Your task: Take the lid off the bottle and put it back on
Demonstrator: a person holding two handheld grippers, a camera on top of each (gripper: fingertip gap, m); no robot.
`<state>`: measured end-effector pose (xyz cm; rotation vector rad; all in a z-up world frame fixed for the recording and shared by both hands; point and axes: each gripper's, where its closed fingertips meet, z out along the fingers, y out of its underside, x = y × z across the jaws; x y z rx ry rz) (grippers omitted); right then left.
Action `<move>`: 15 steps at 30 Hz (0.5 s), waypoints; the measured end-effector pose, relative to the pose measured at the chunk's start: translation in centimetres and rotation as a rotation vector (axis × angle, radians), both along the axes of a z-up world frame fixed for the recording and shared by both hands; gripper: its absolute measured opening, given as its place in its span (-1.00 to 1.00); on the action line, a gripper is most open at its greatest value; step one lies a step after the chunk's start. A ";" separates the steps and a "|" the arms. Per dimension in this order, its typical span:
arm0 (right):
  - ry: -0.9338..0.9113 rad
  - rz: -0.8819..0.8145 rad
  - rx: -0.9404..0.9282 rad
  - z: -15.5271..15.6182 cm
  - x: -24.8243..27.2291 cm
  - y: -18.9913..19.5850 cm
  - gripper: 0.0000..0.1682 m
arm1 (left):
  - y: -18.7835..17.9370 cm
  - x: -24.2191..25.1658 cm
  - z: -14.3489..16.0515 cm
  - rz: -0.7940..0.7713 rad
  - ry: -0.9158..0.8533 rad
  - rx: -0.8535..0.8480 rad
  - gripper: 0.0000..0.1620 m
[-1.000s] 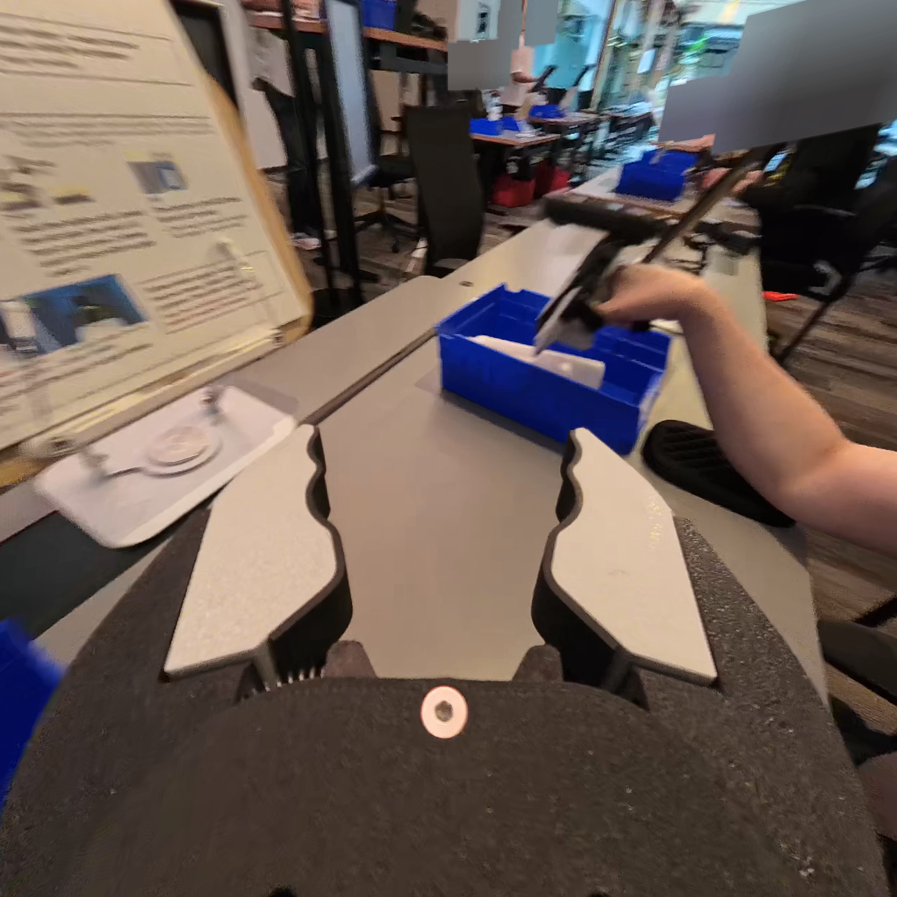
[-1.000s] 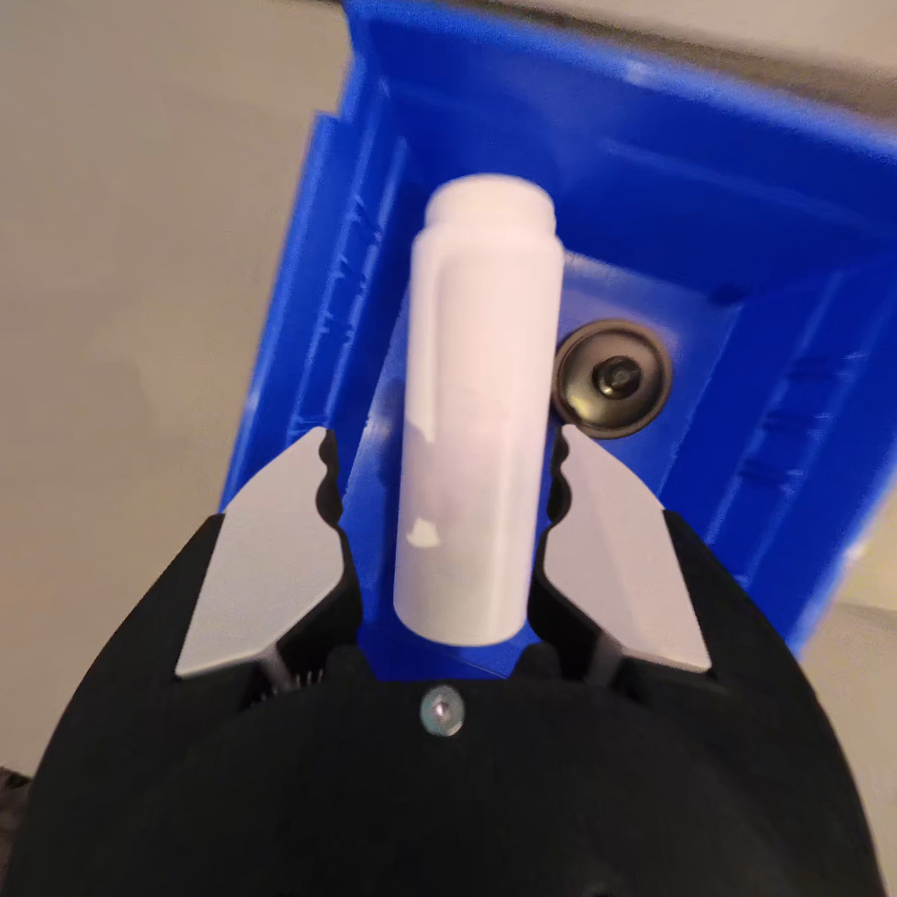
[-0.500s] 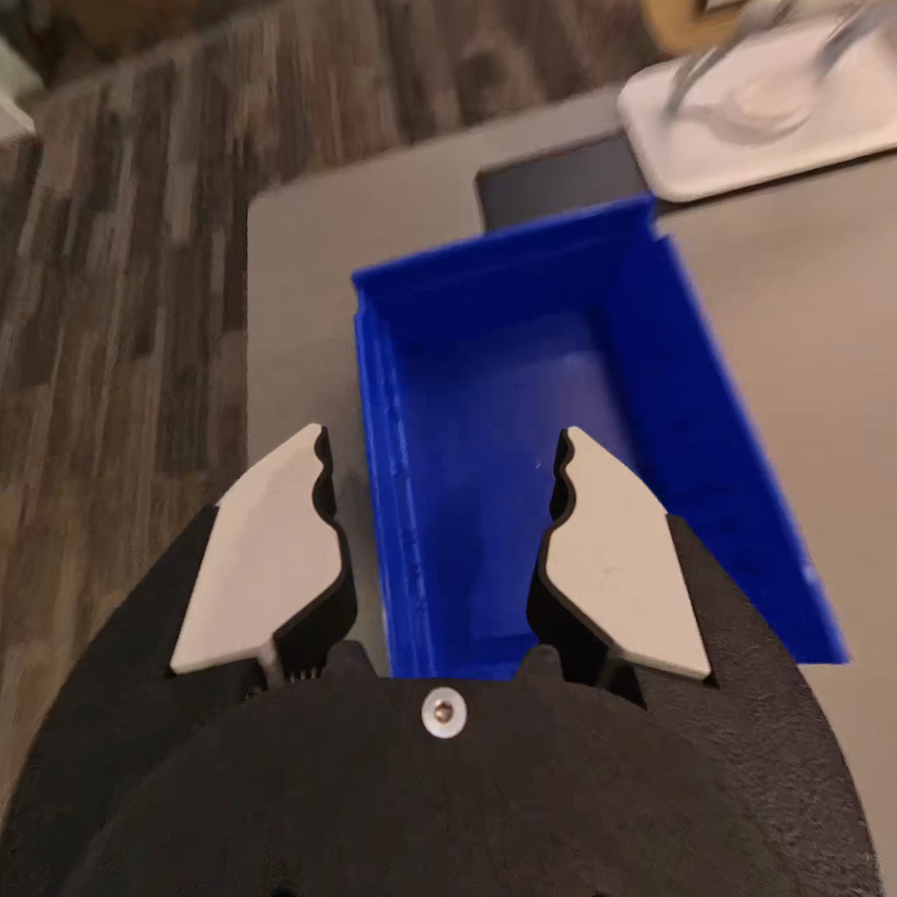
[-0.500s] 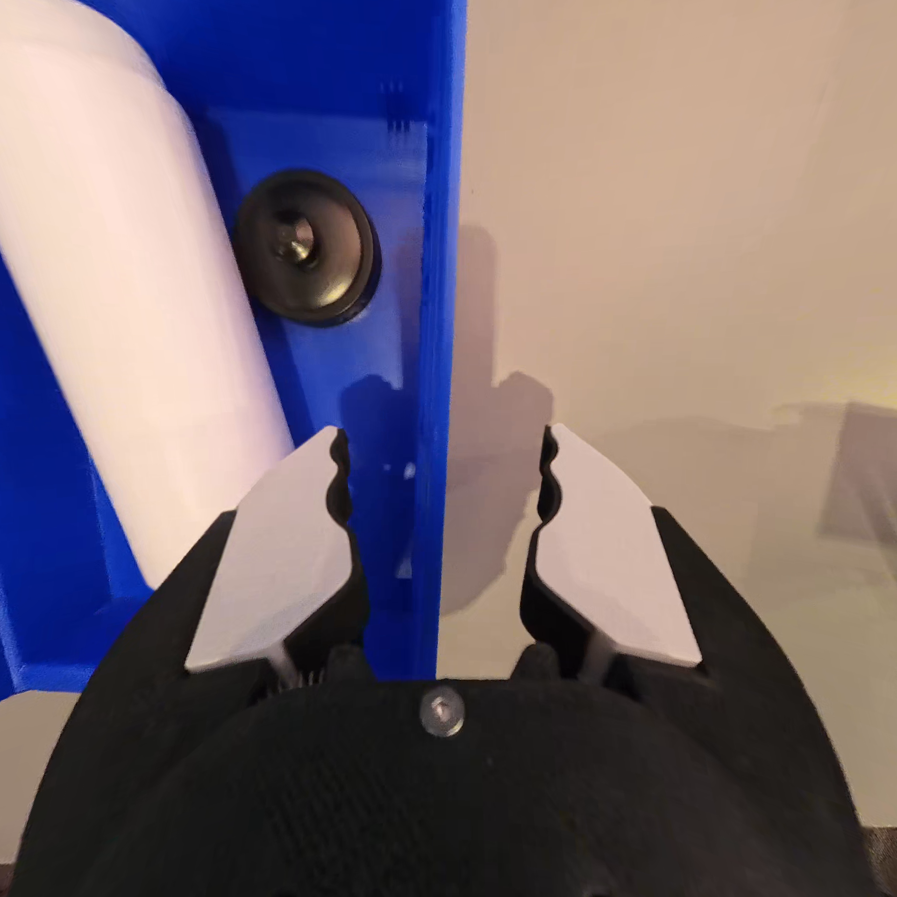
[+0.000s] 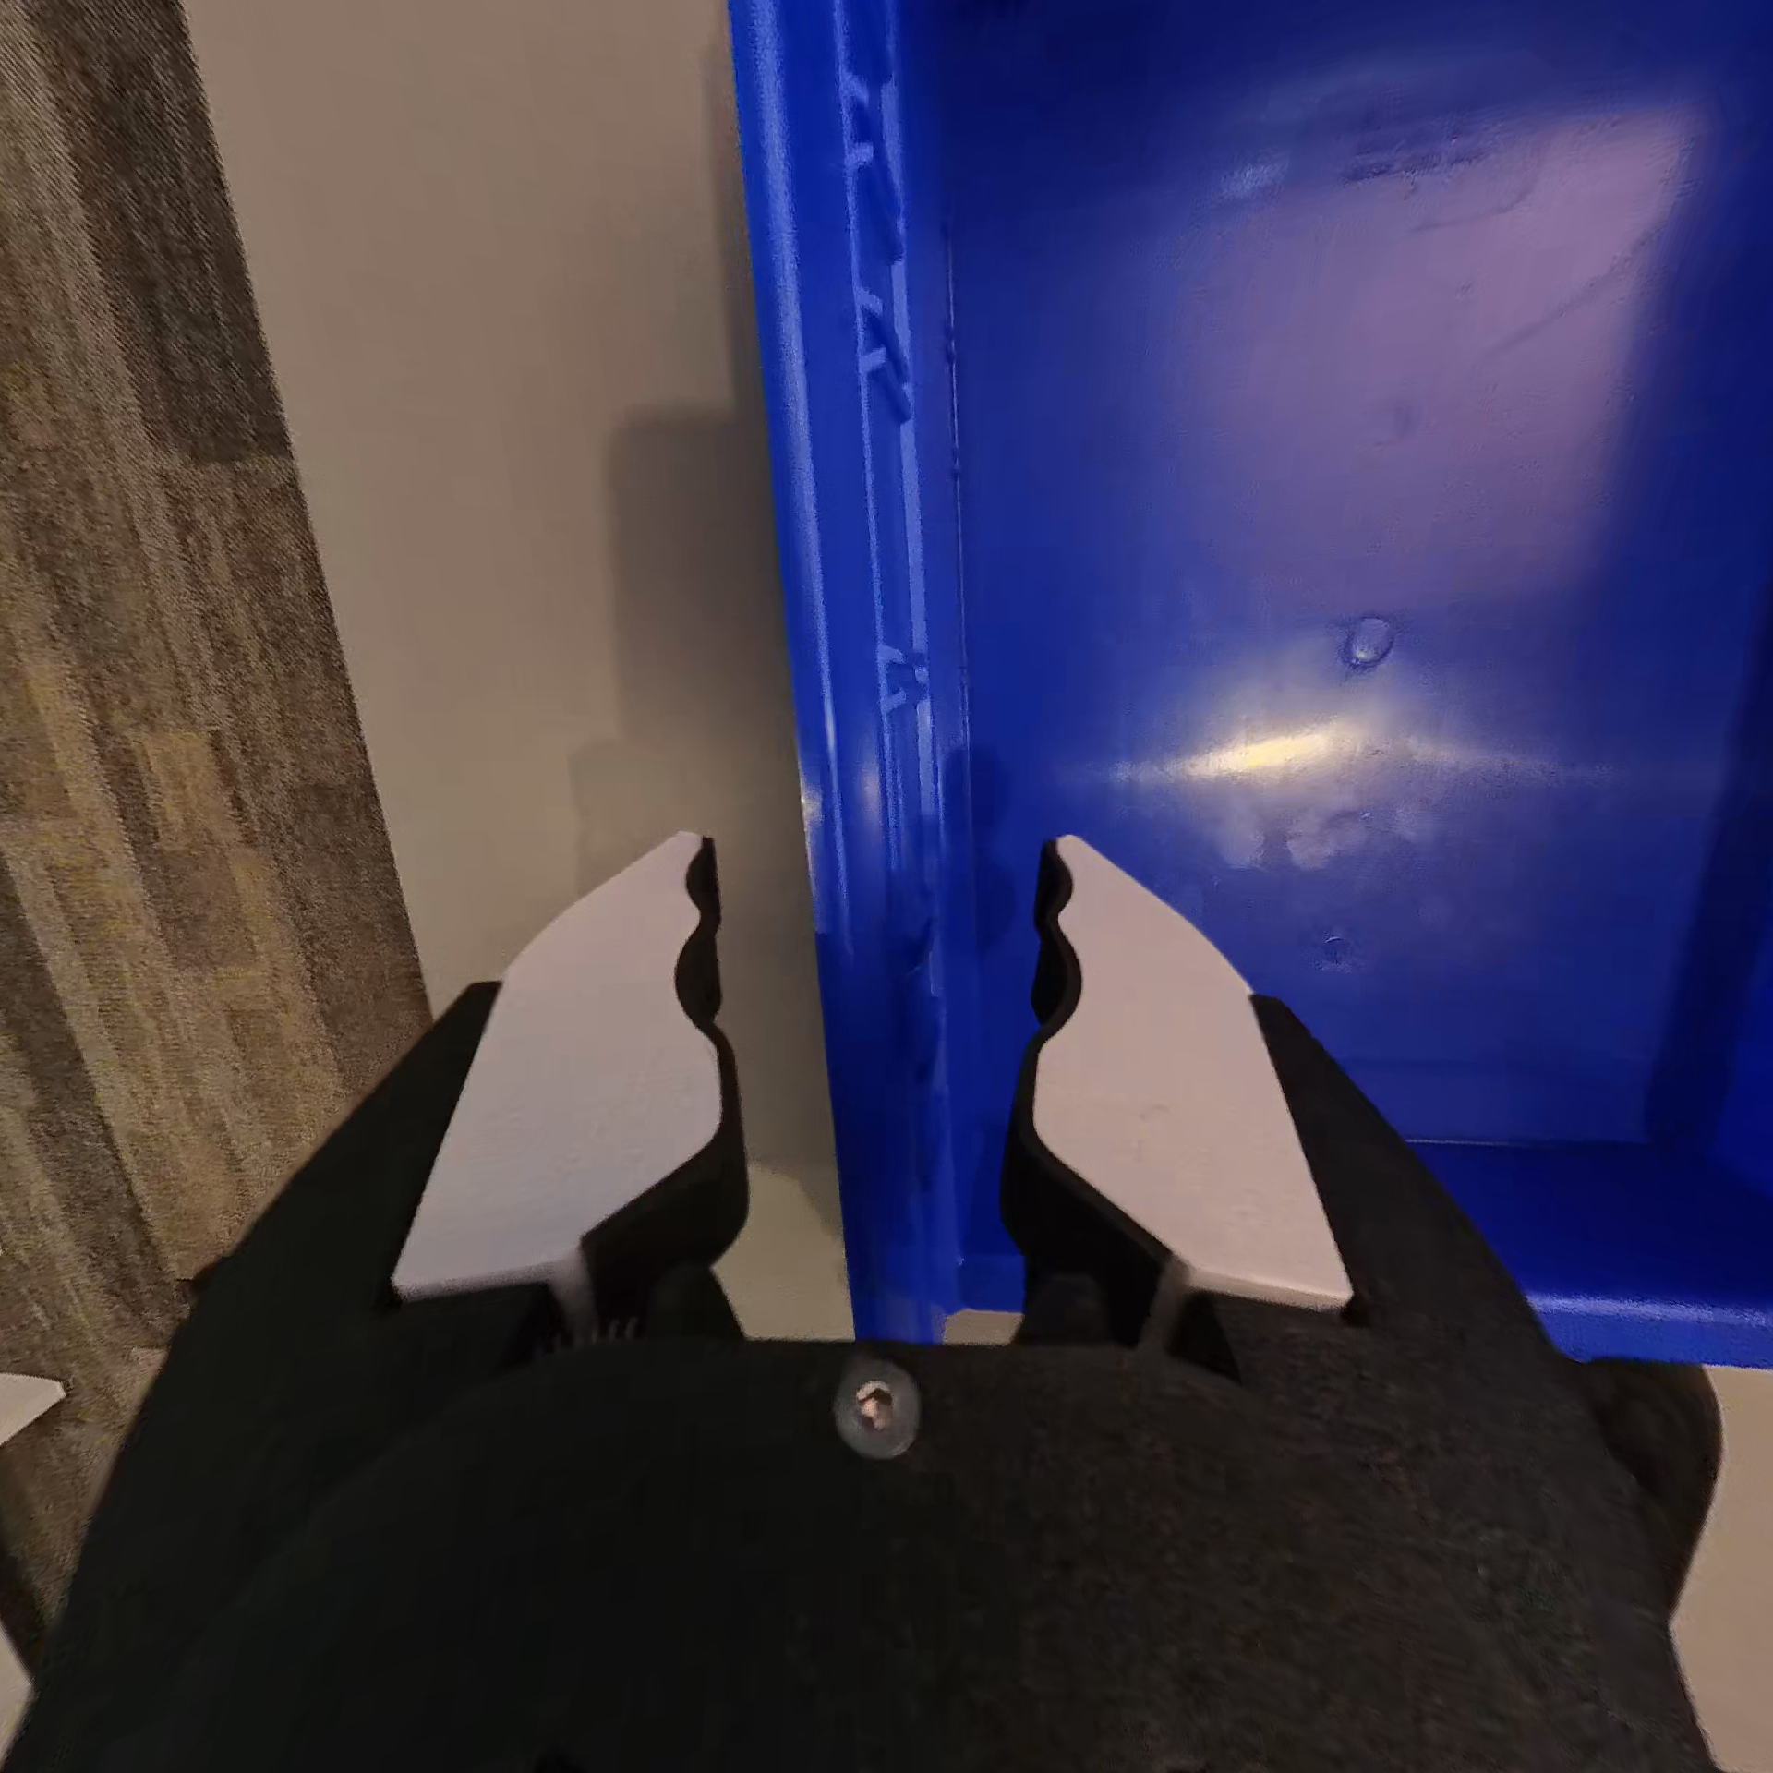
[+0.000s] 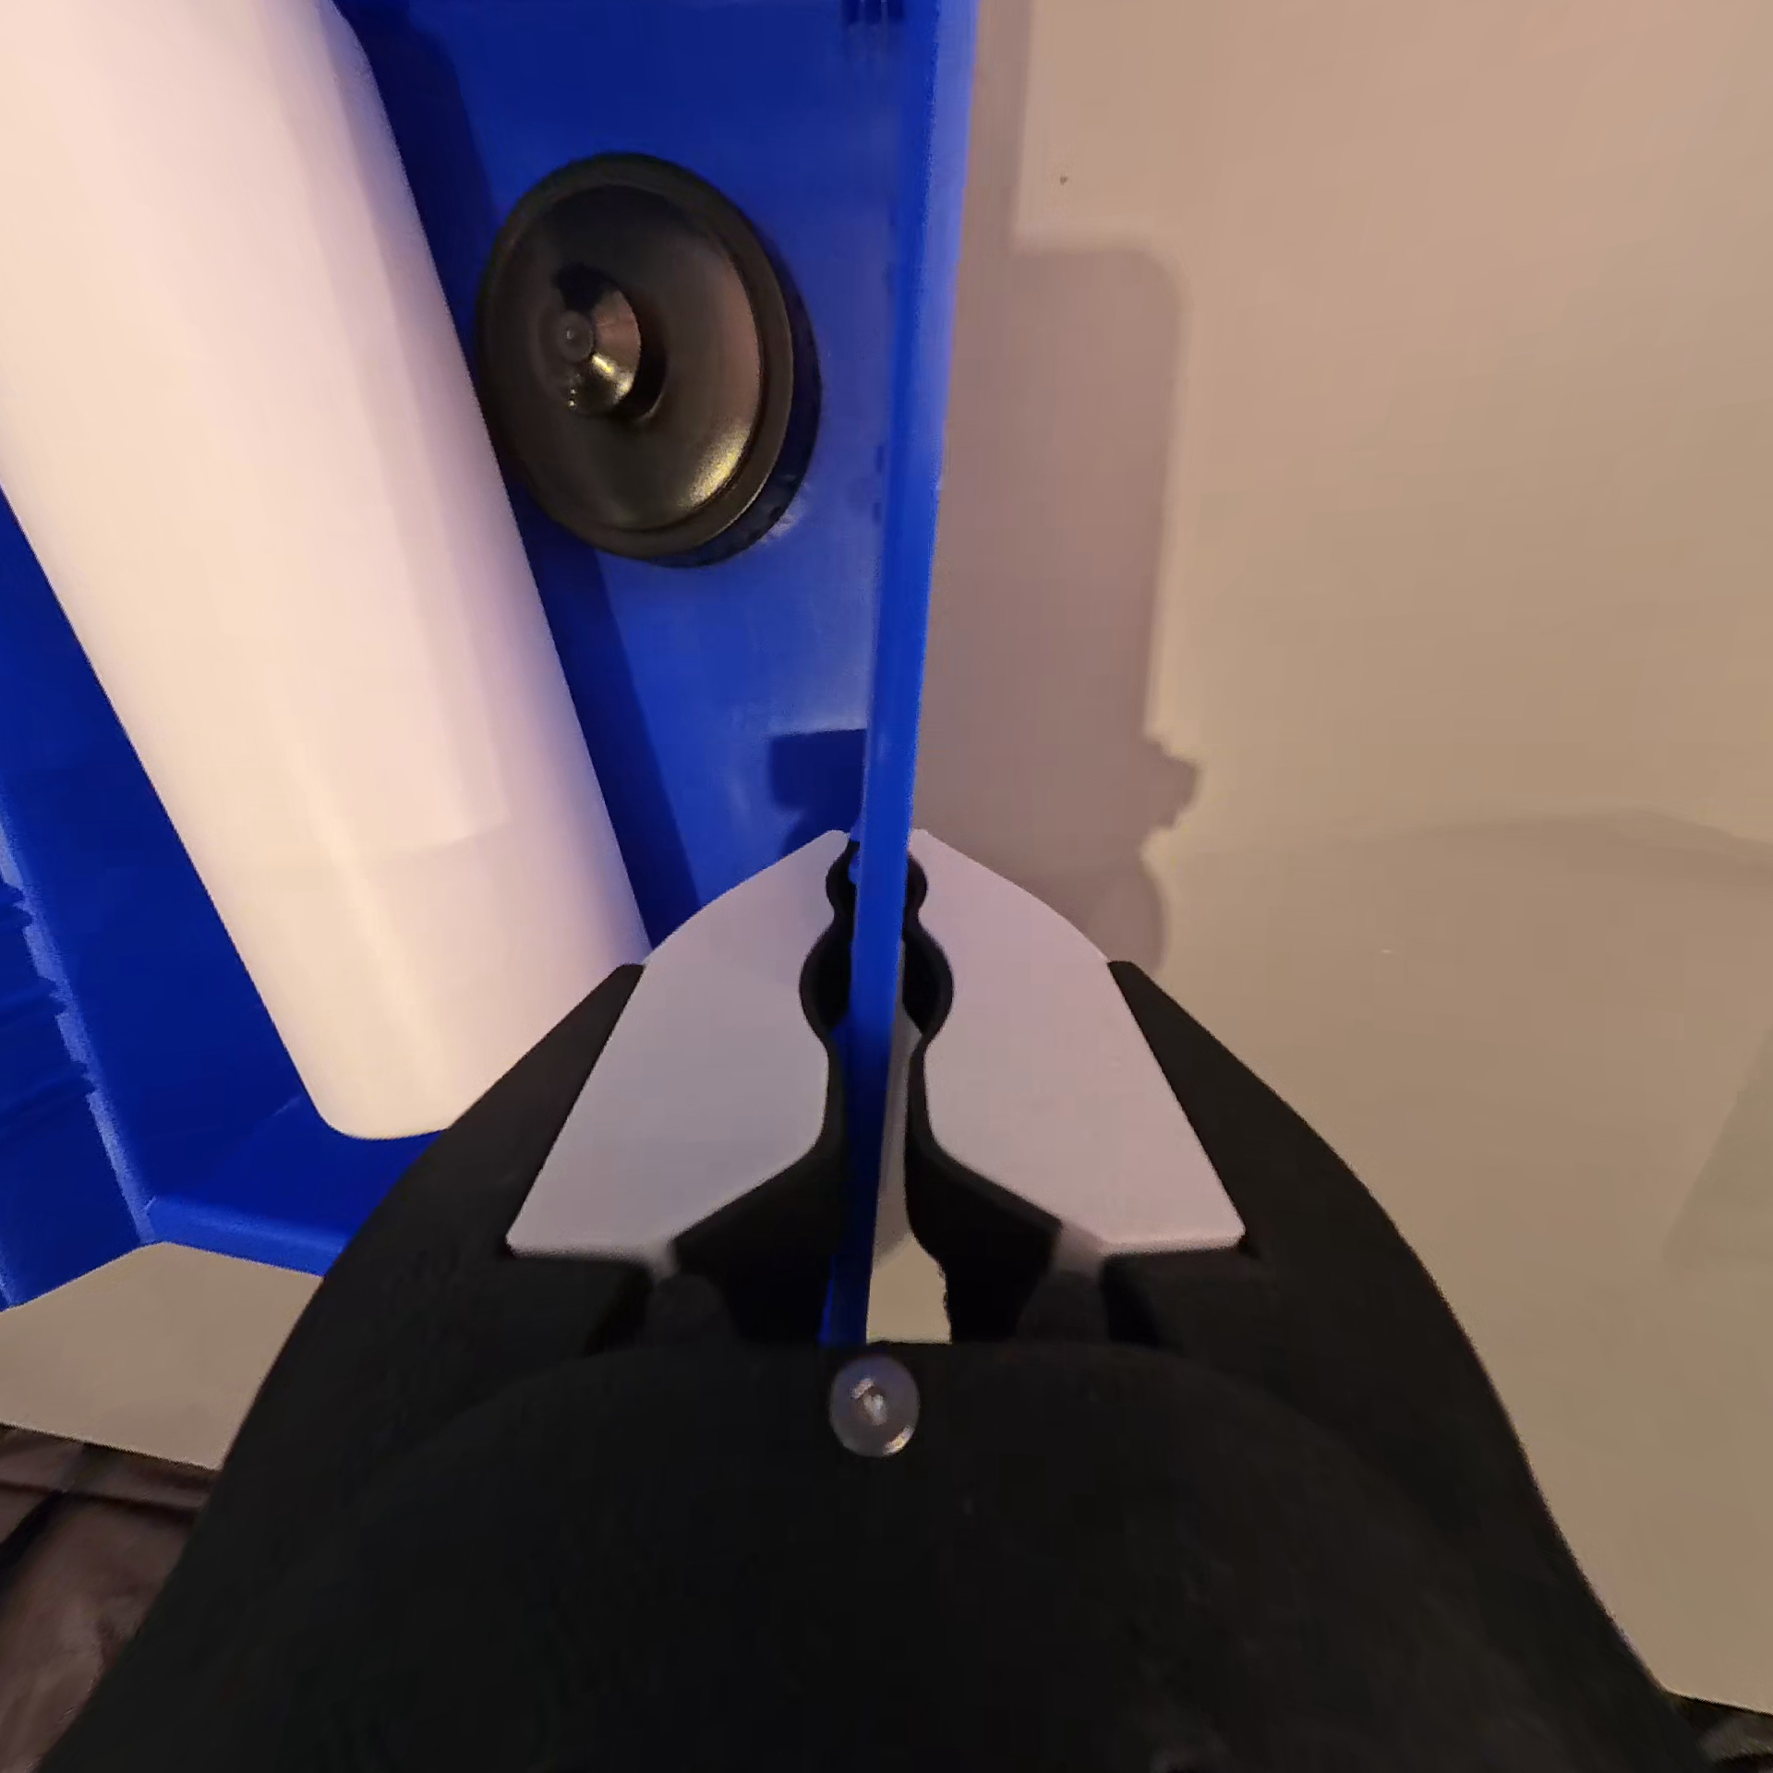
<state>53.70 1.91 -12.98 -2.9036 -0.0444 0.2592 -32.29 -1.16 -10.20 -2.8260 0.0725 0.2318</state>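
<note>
The right gripper (image 6: 875,844) is clamped on the side wall of a blue bin (image 6: 815,672) near the desk (image 6: 1391,480) edge; inside lie the white bottle (image 6: 288,576) and, seemingly, its black lid (image 6: 643,355). The left gripper (image 5: 878,849), jaws apart, straddles an empty bin's wall (image 5: 863,576). Dragging the thin wall could tip the bin and roll the bottle.

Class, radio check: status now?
Right gripper shut on blue plastic bin's wall. Left gripper open, straddling empty bin's wall. White cylindrical bottle lying untouched, black round lid beside.
</note>
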 end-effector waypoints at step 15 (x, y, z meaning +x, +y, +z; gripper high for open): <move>-0.020 0.075 -0.026 0.0 -1.4 -0.1 -0.89 | -2.3 2.9 -2.1 0.043 -0.287 -0.156 -0.93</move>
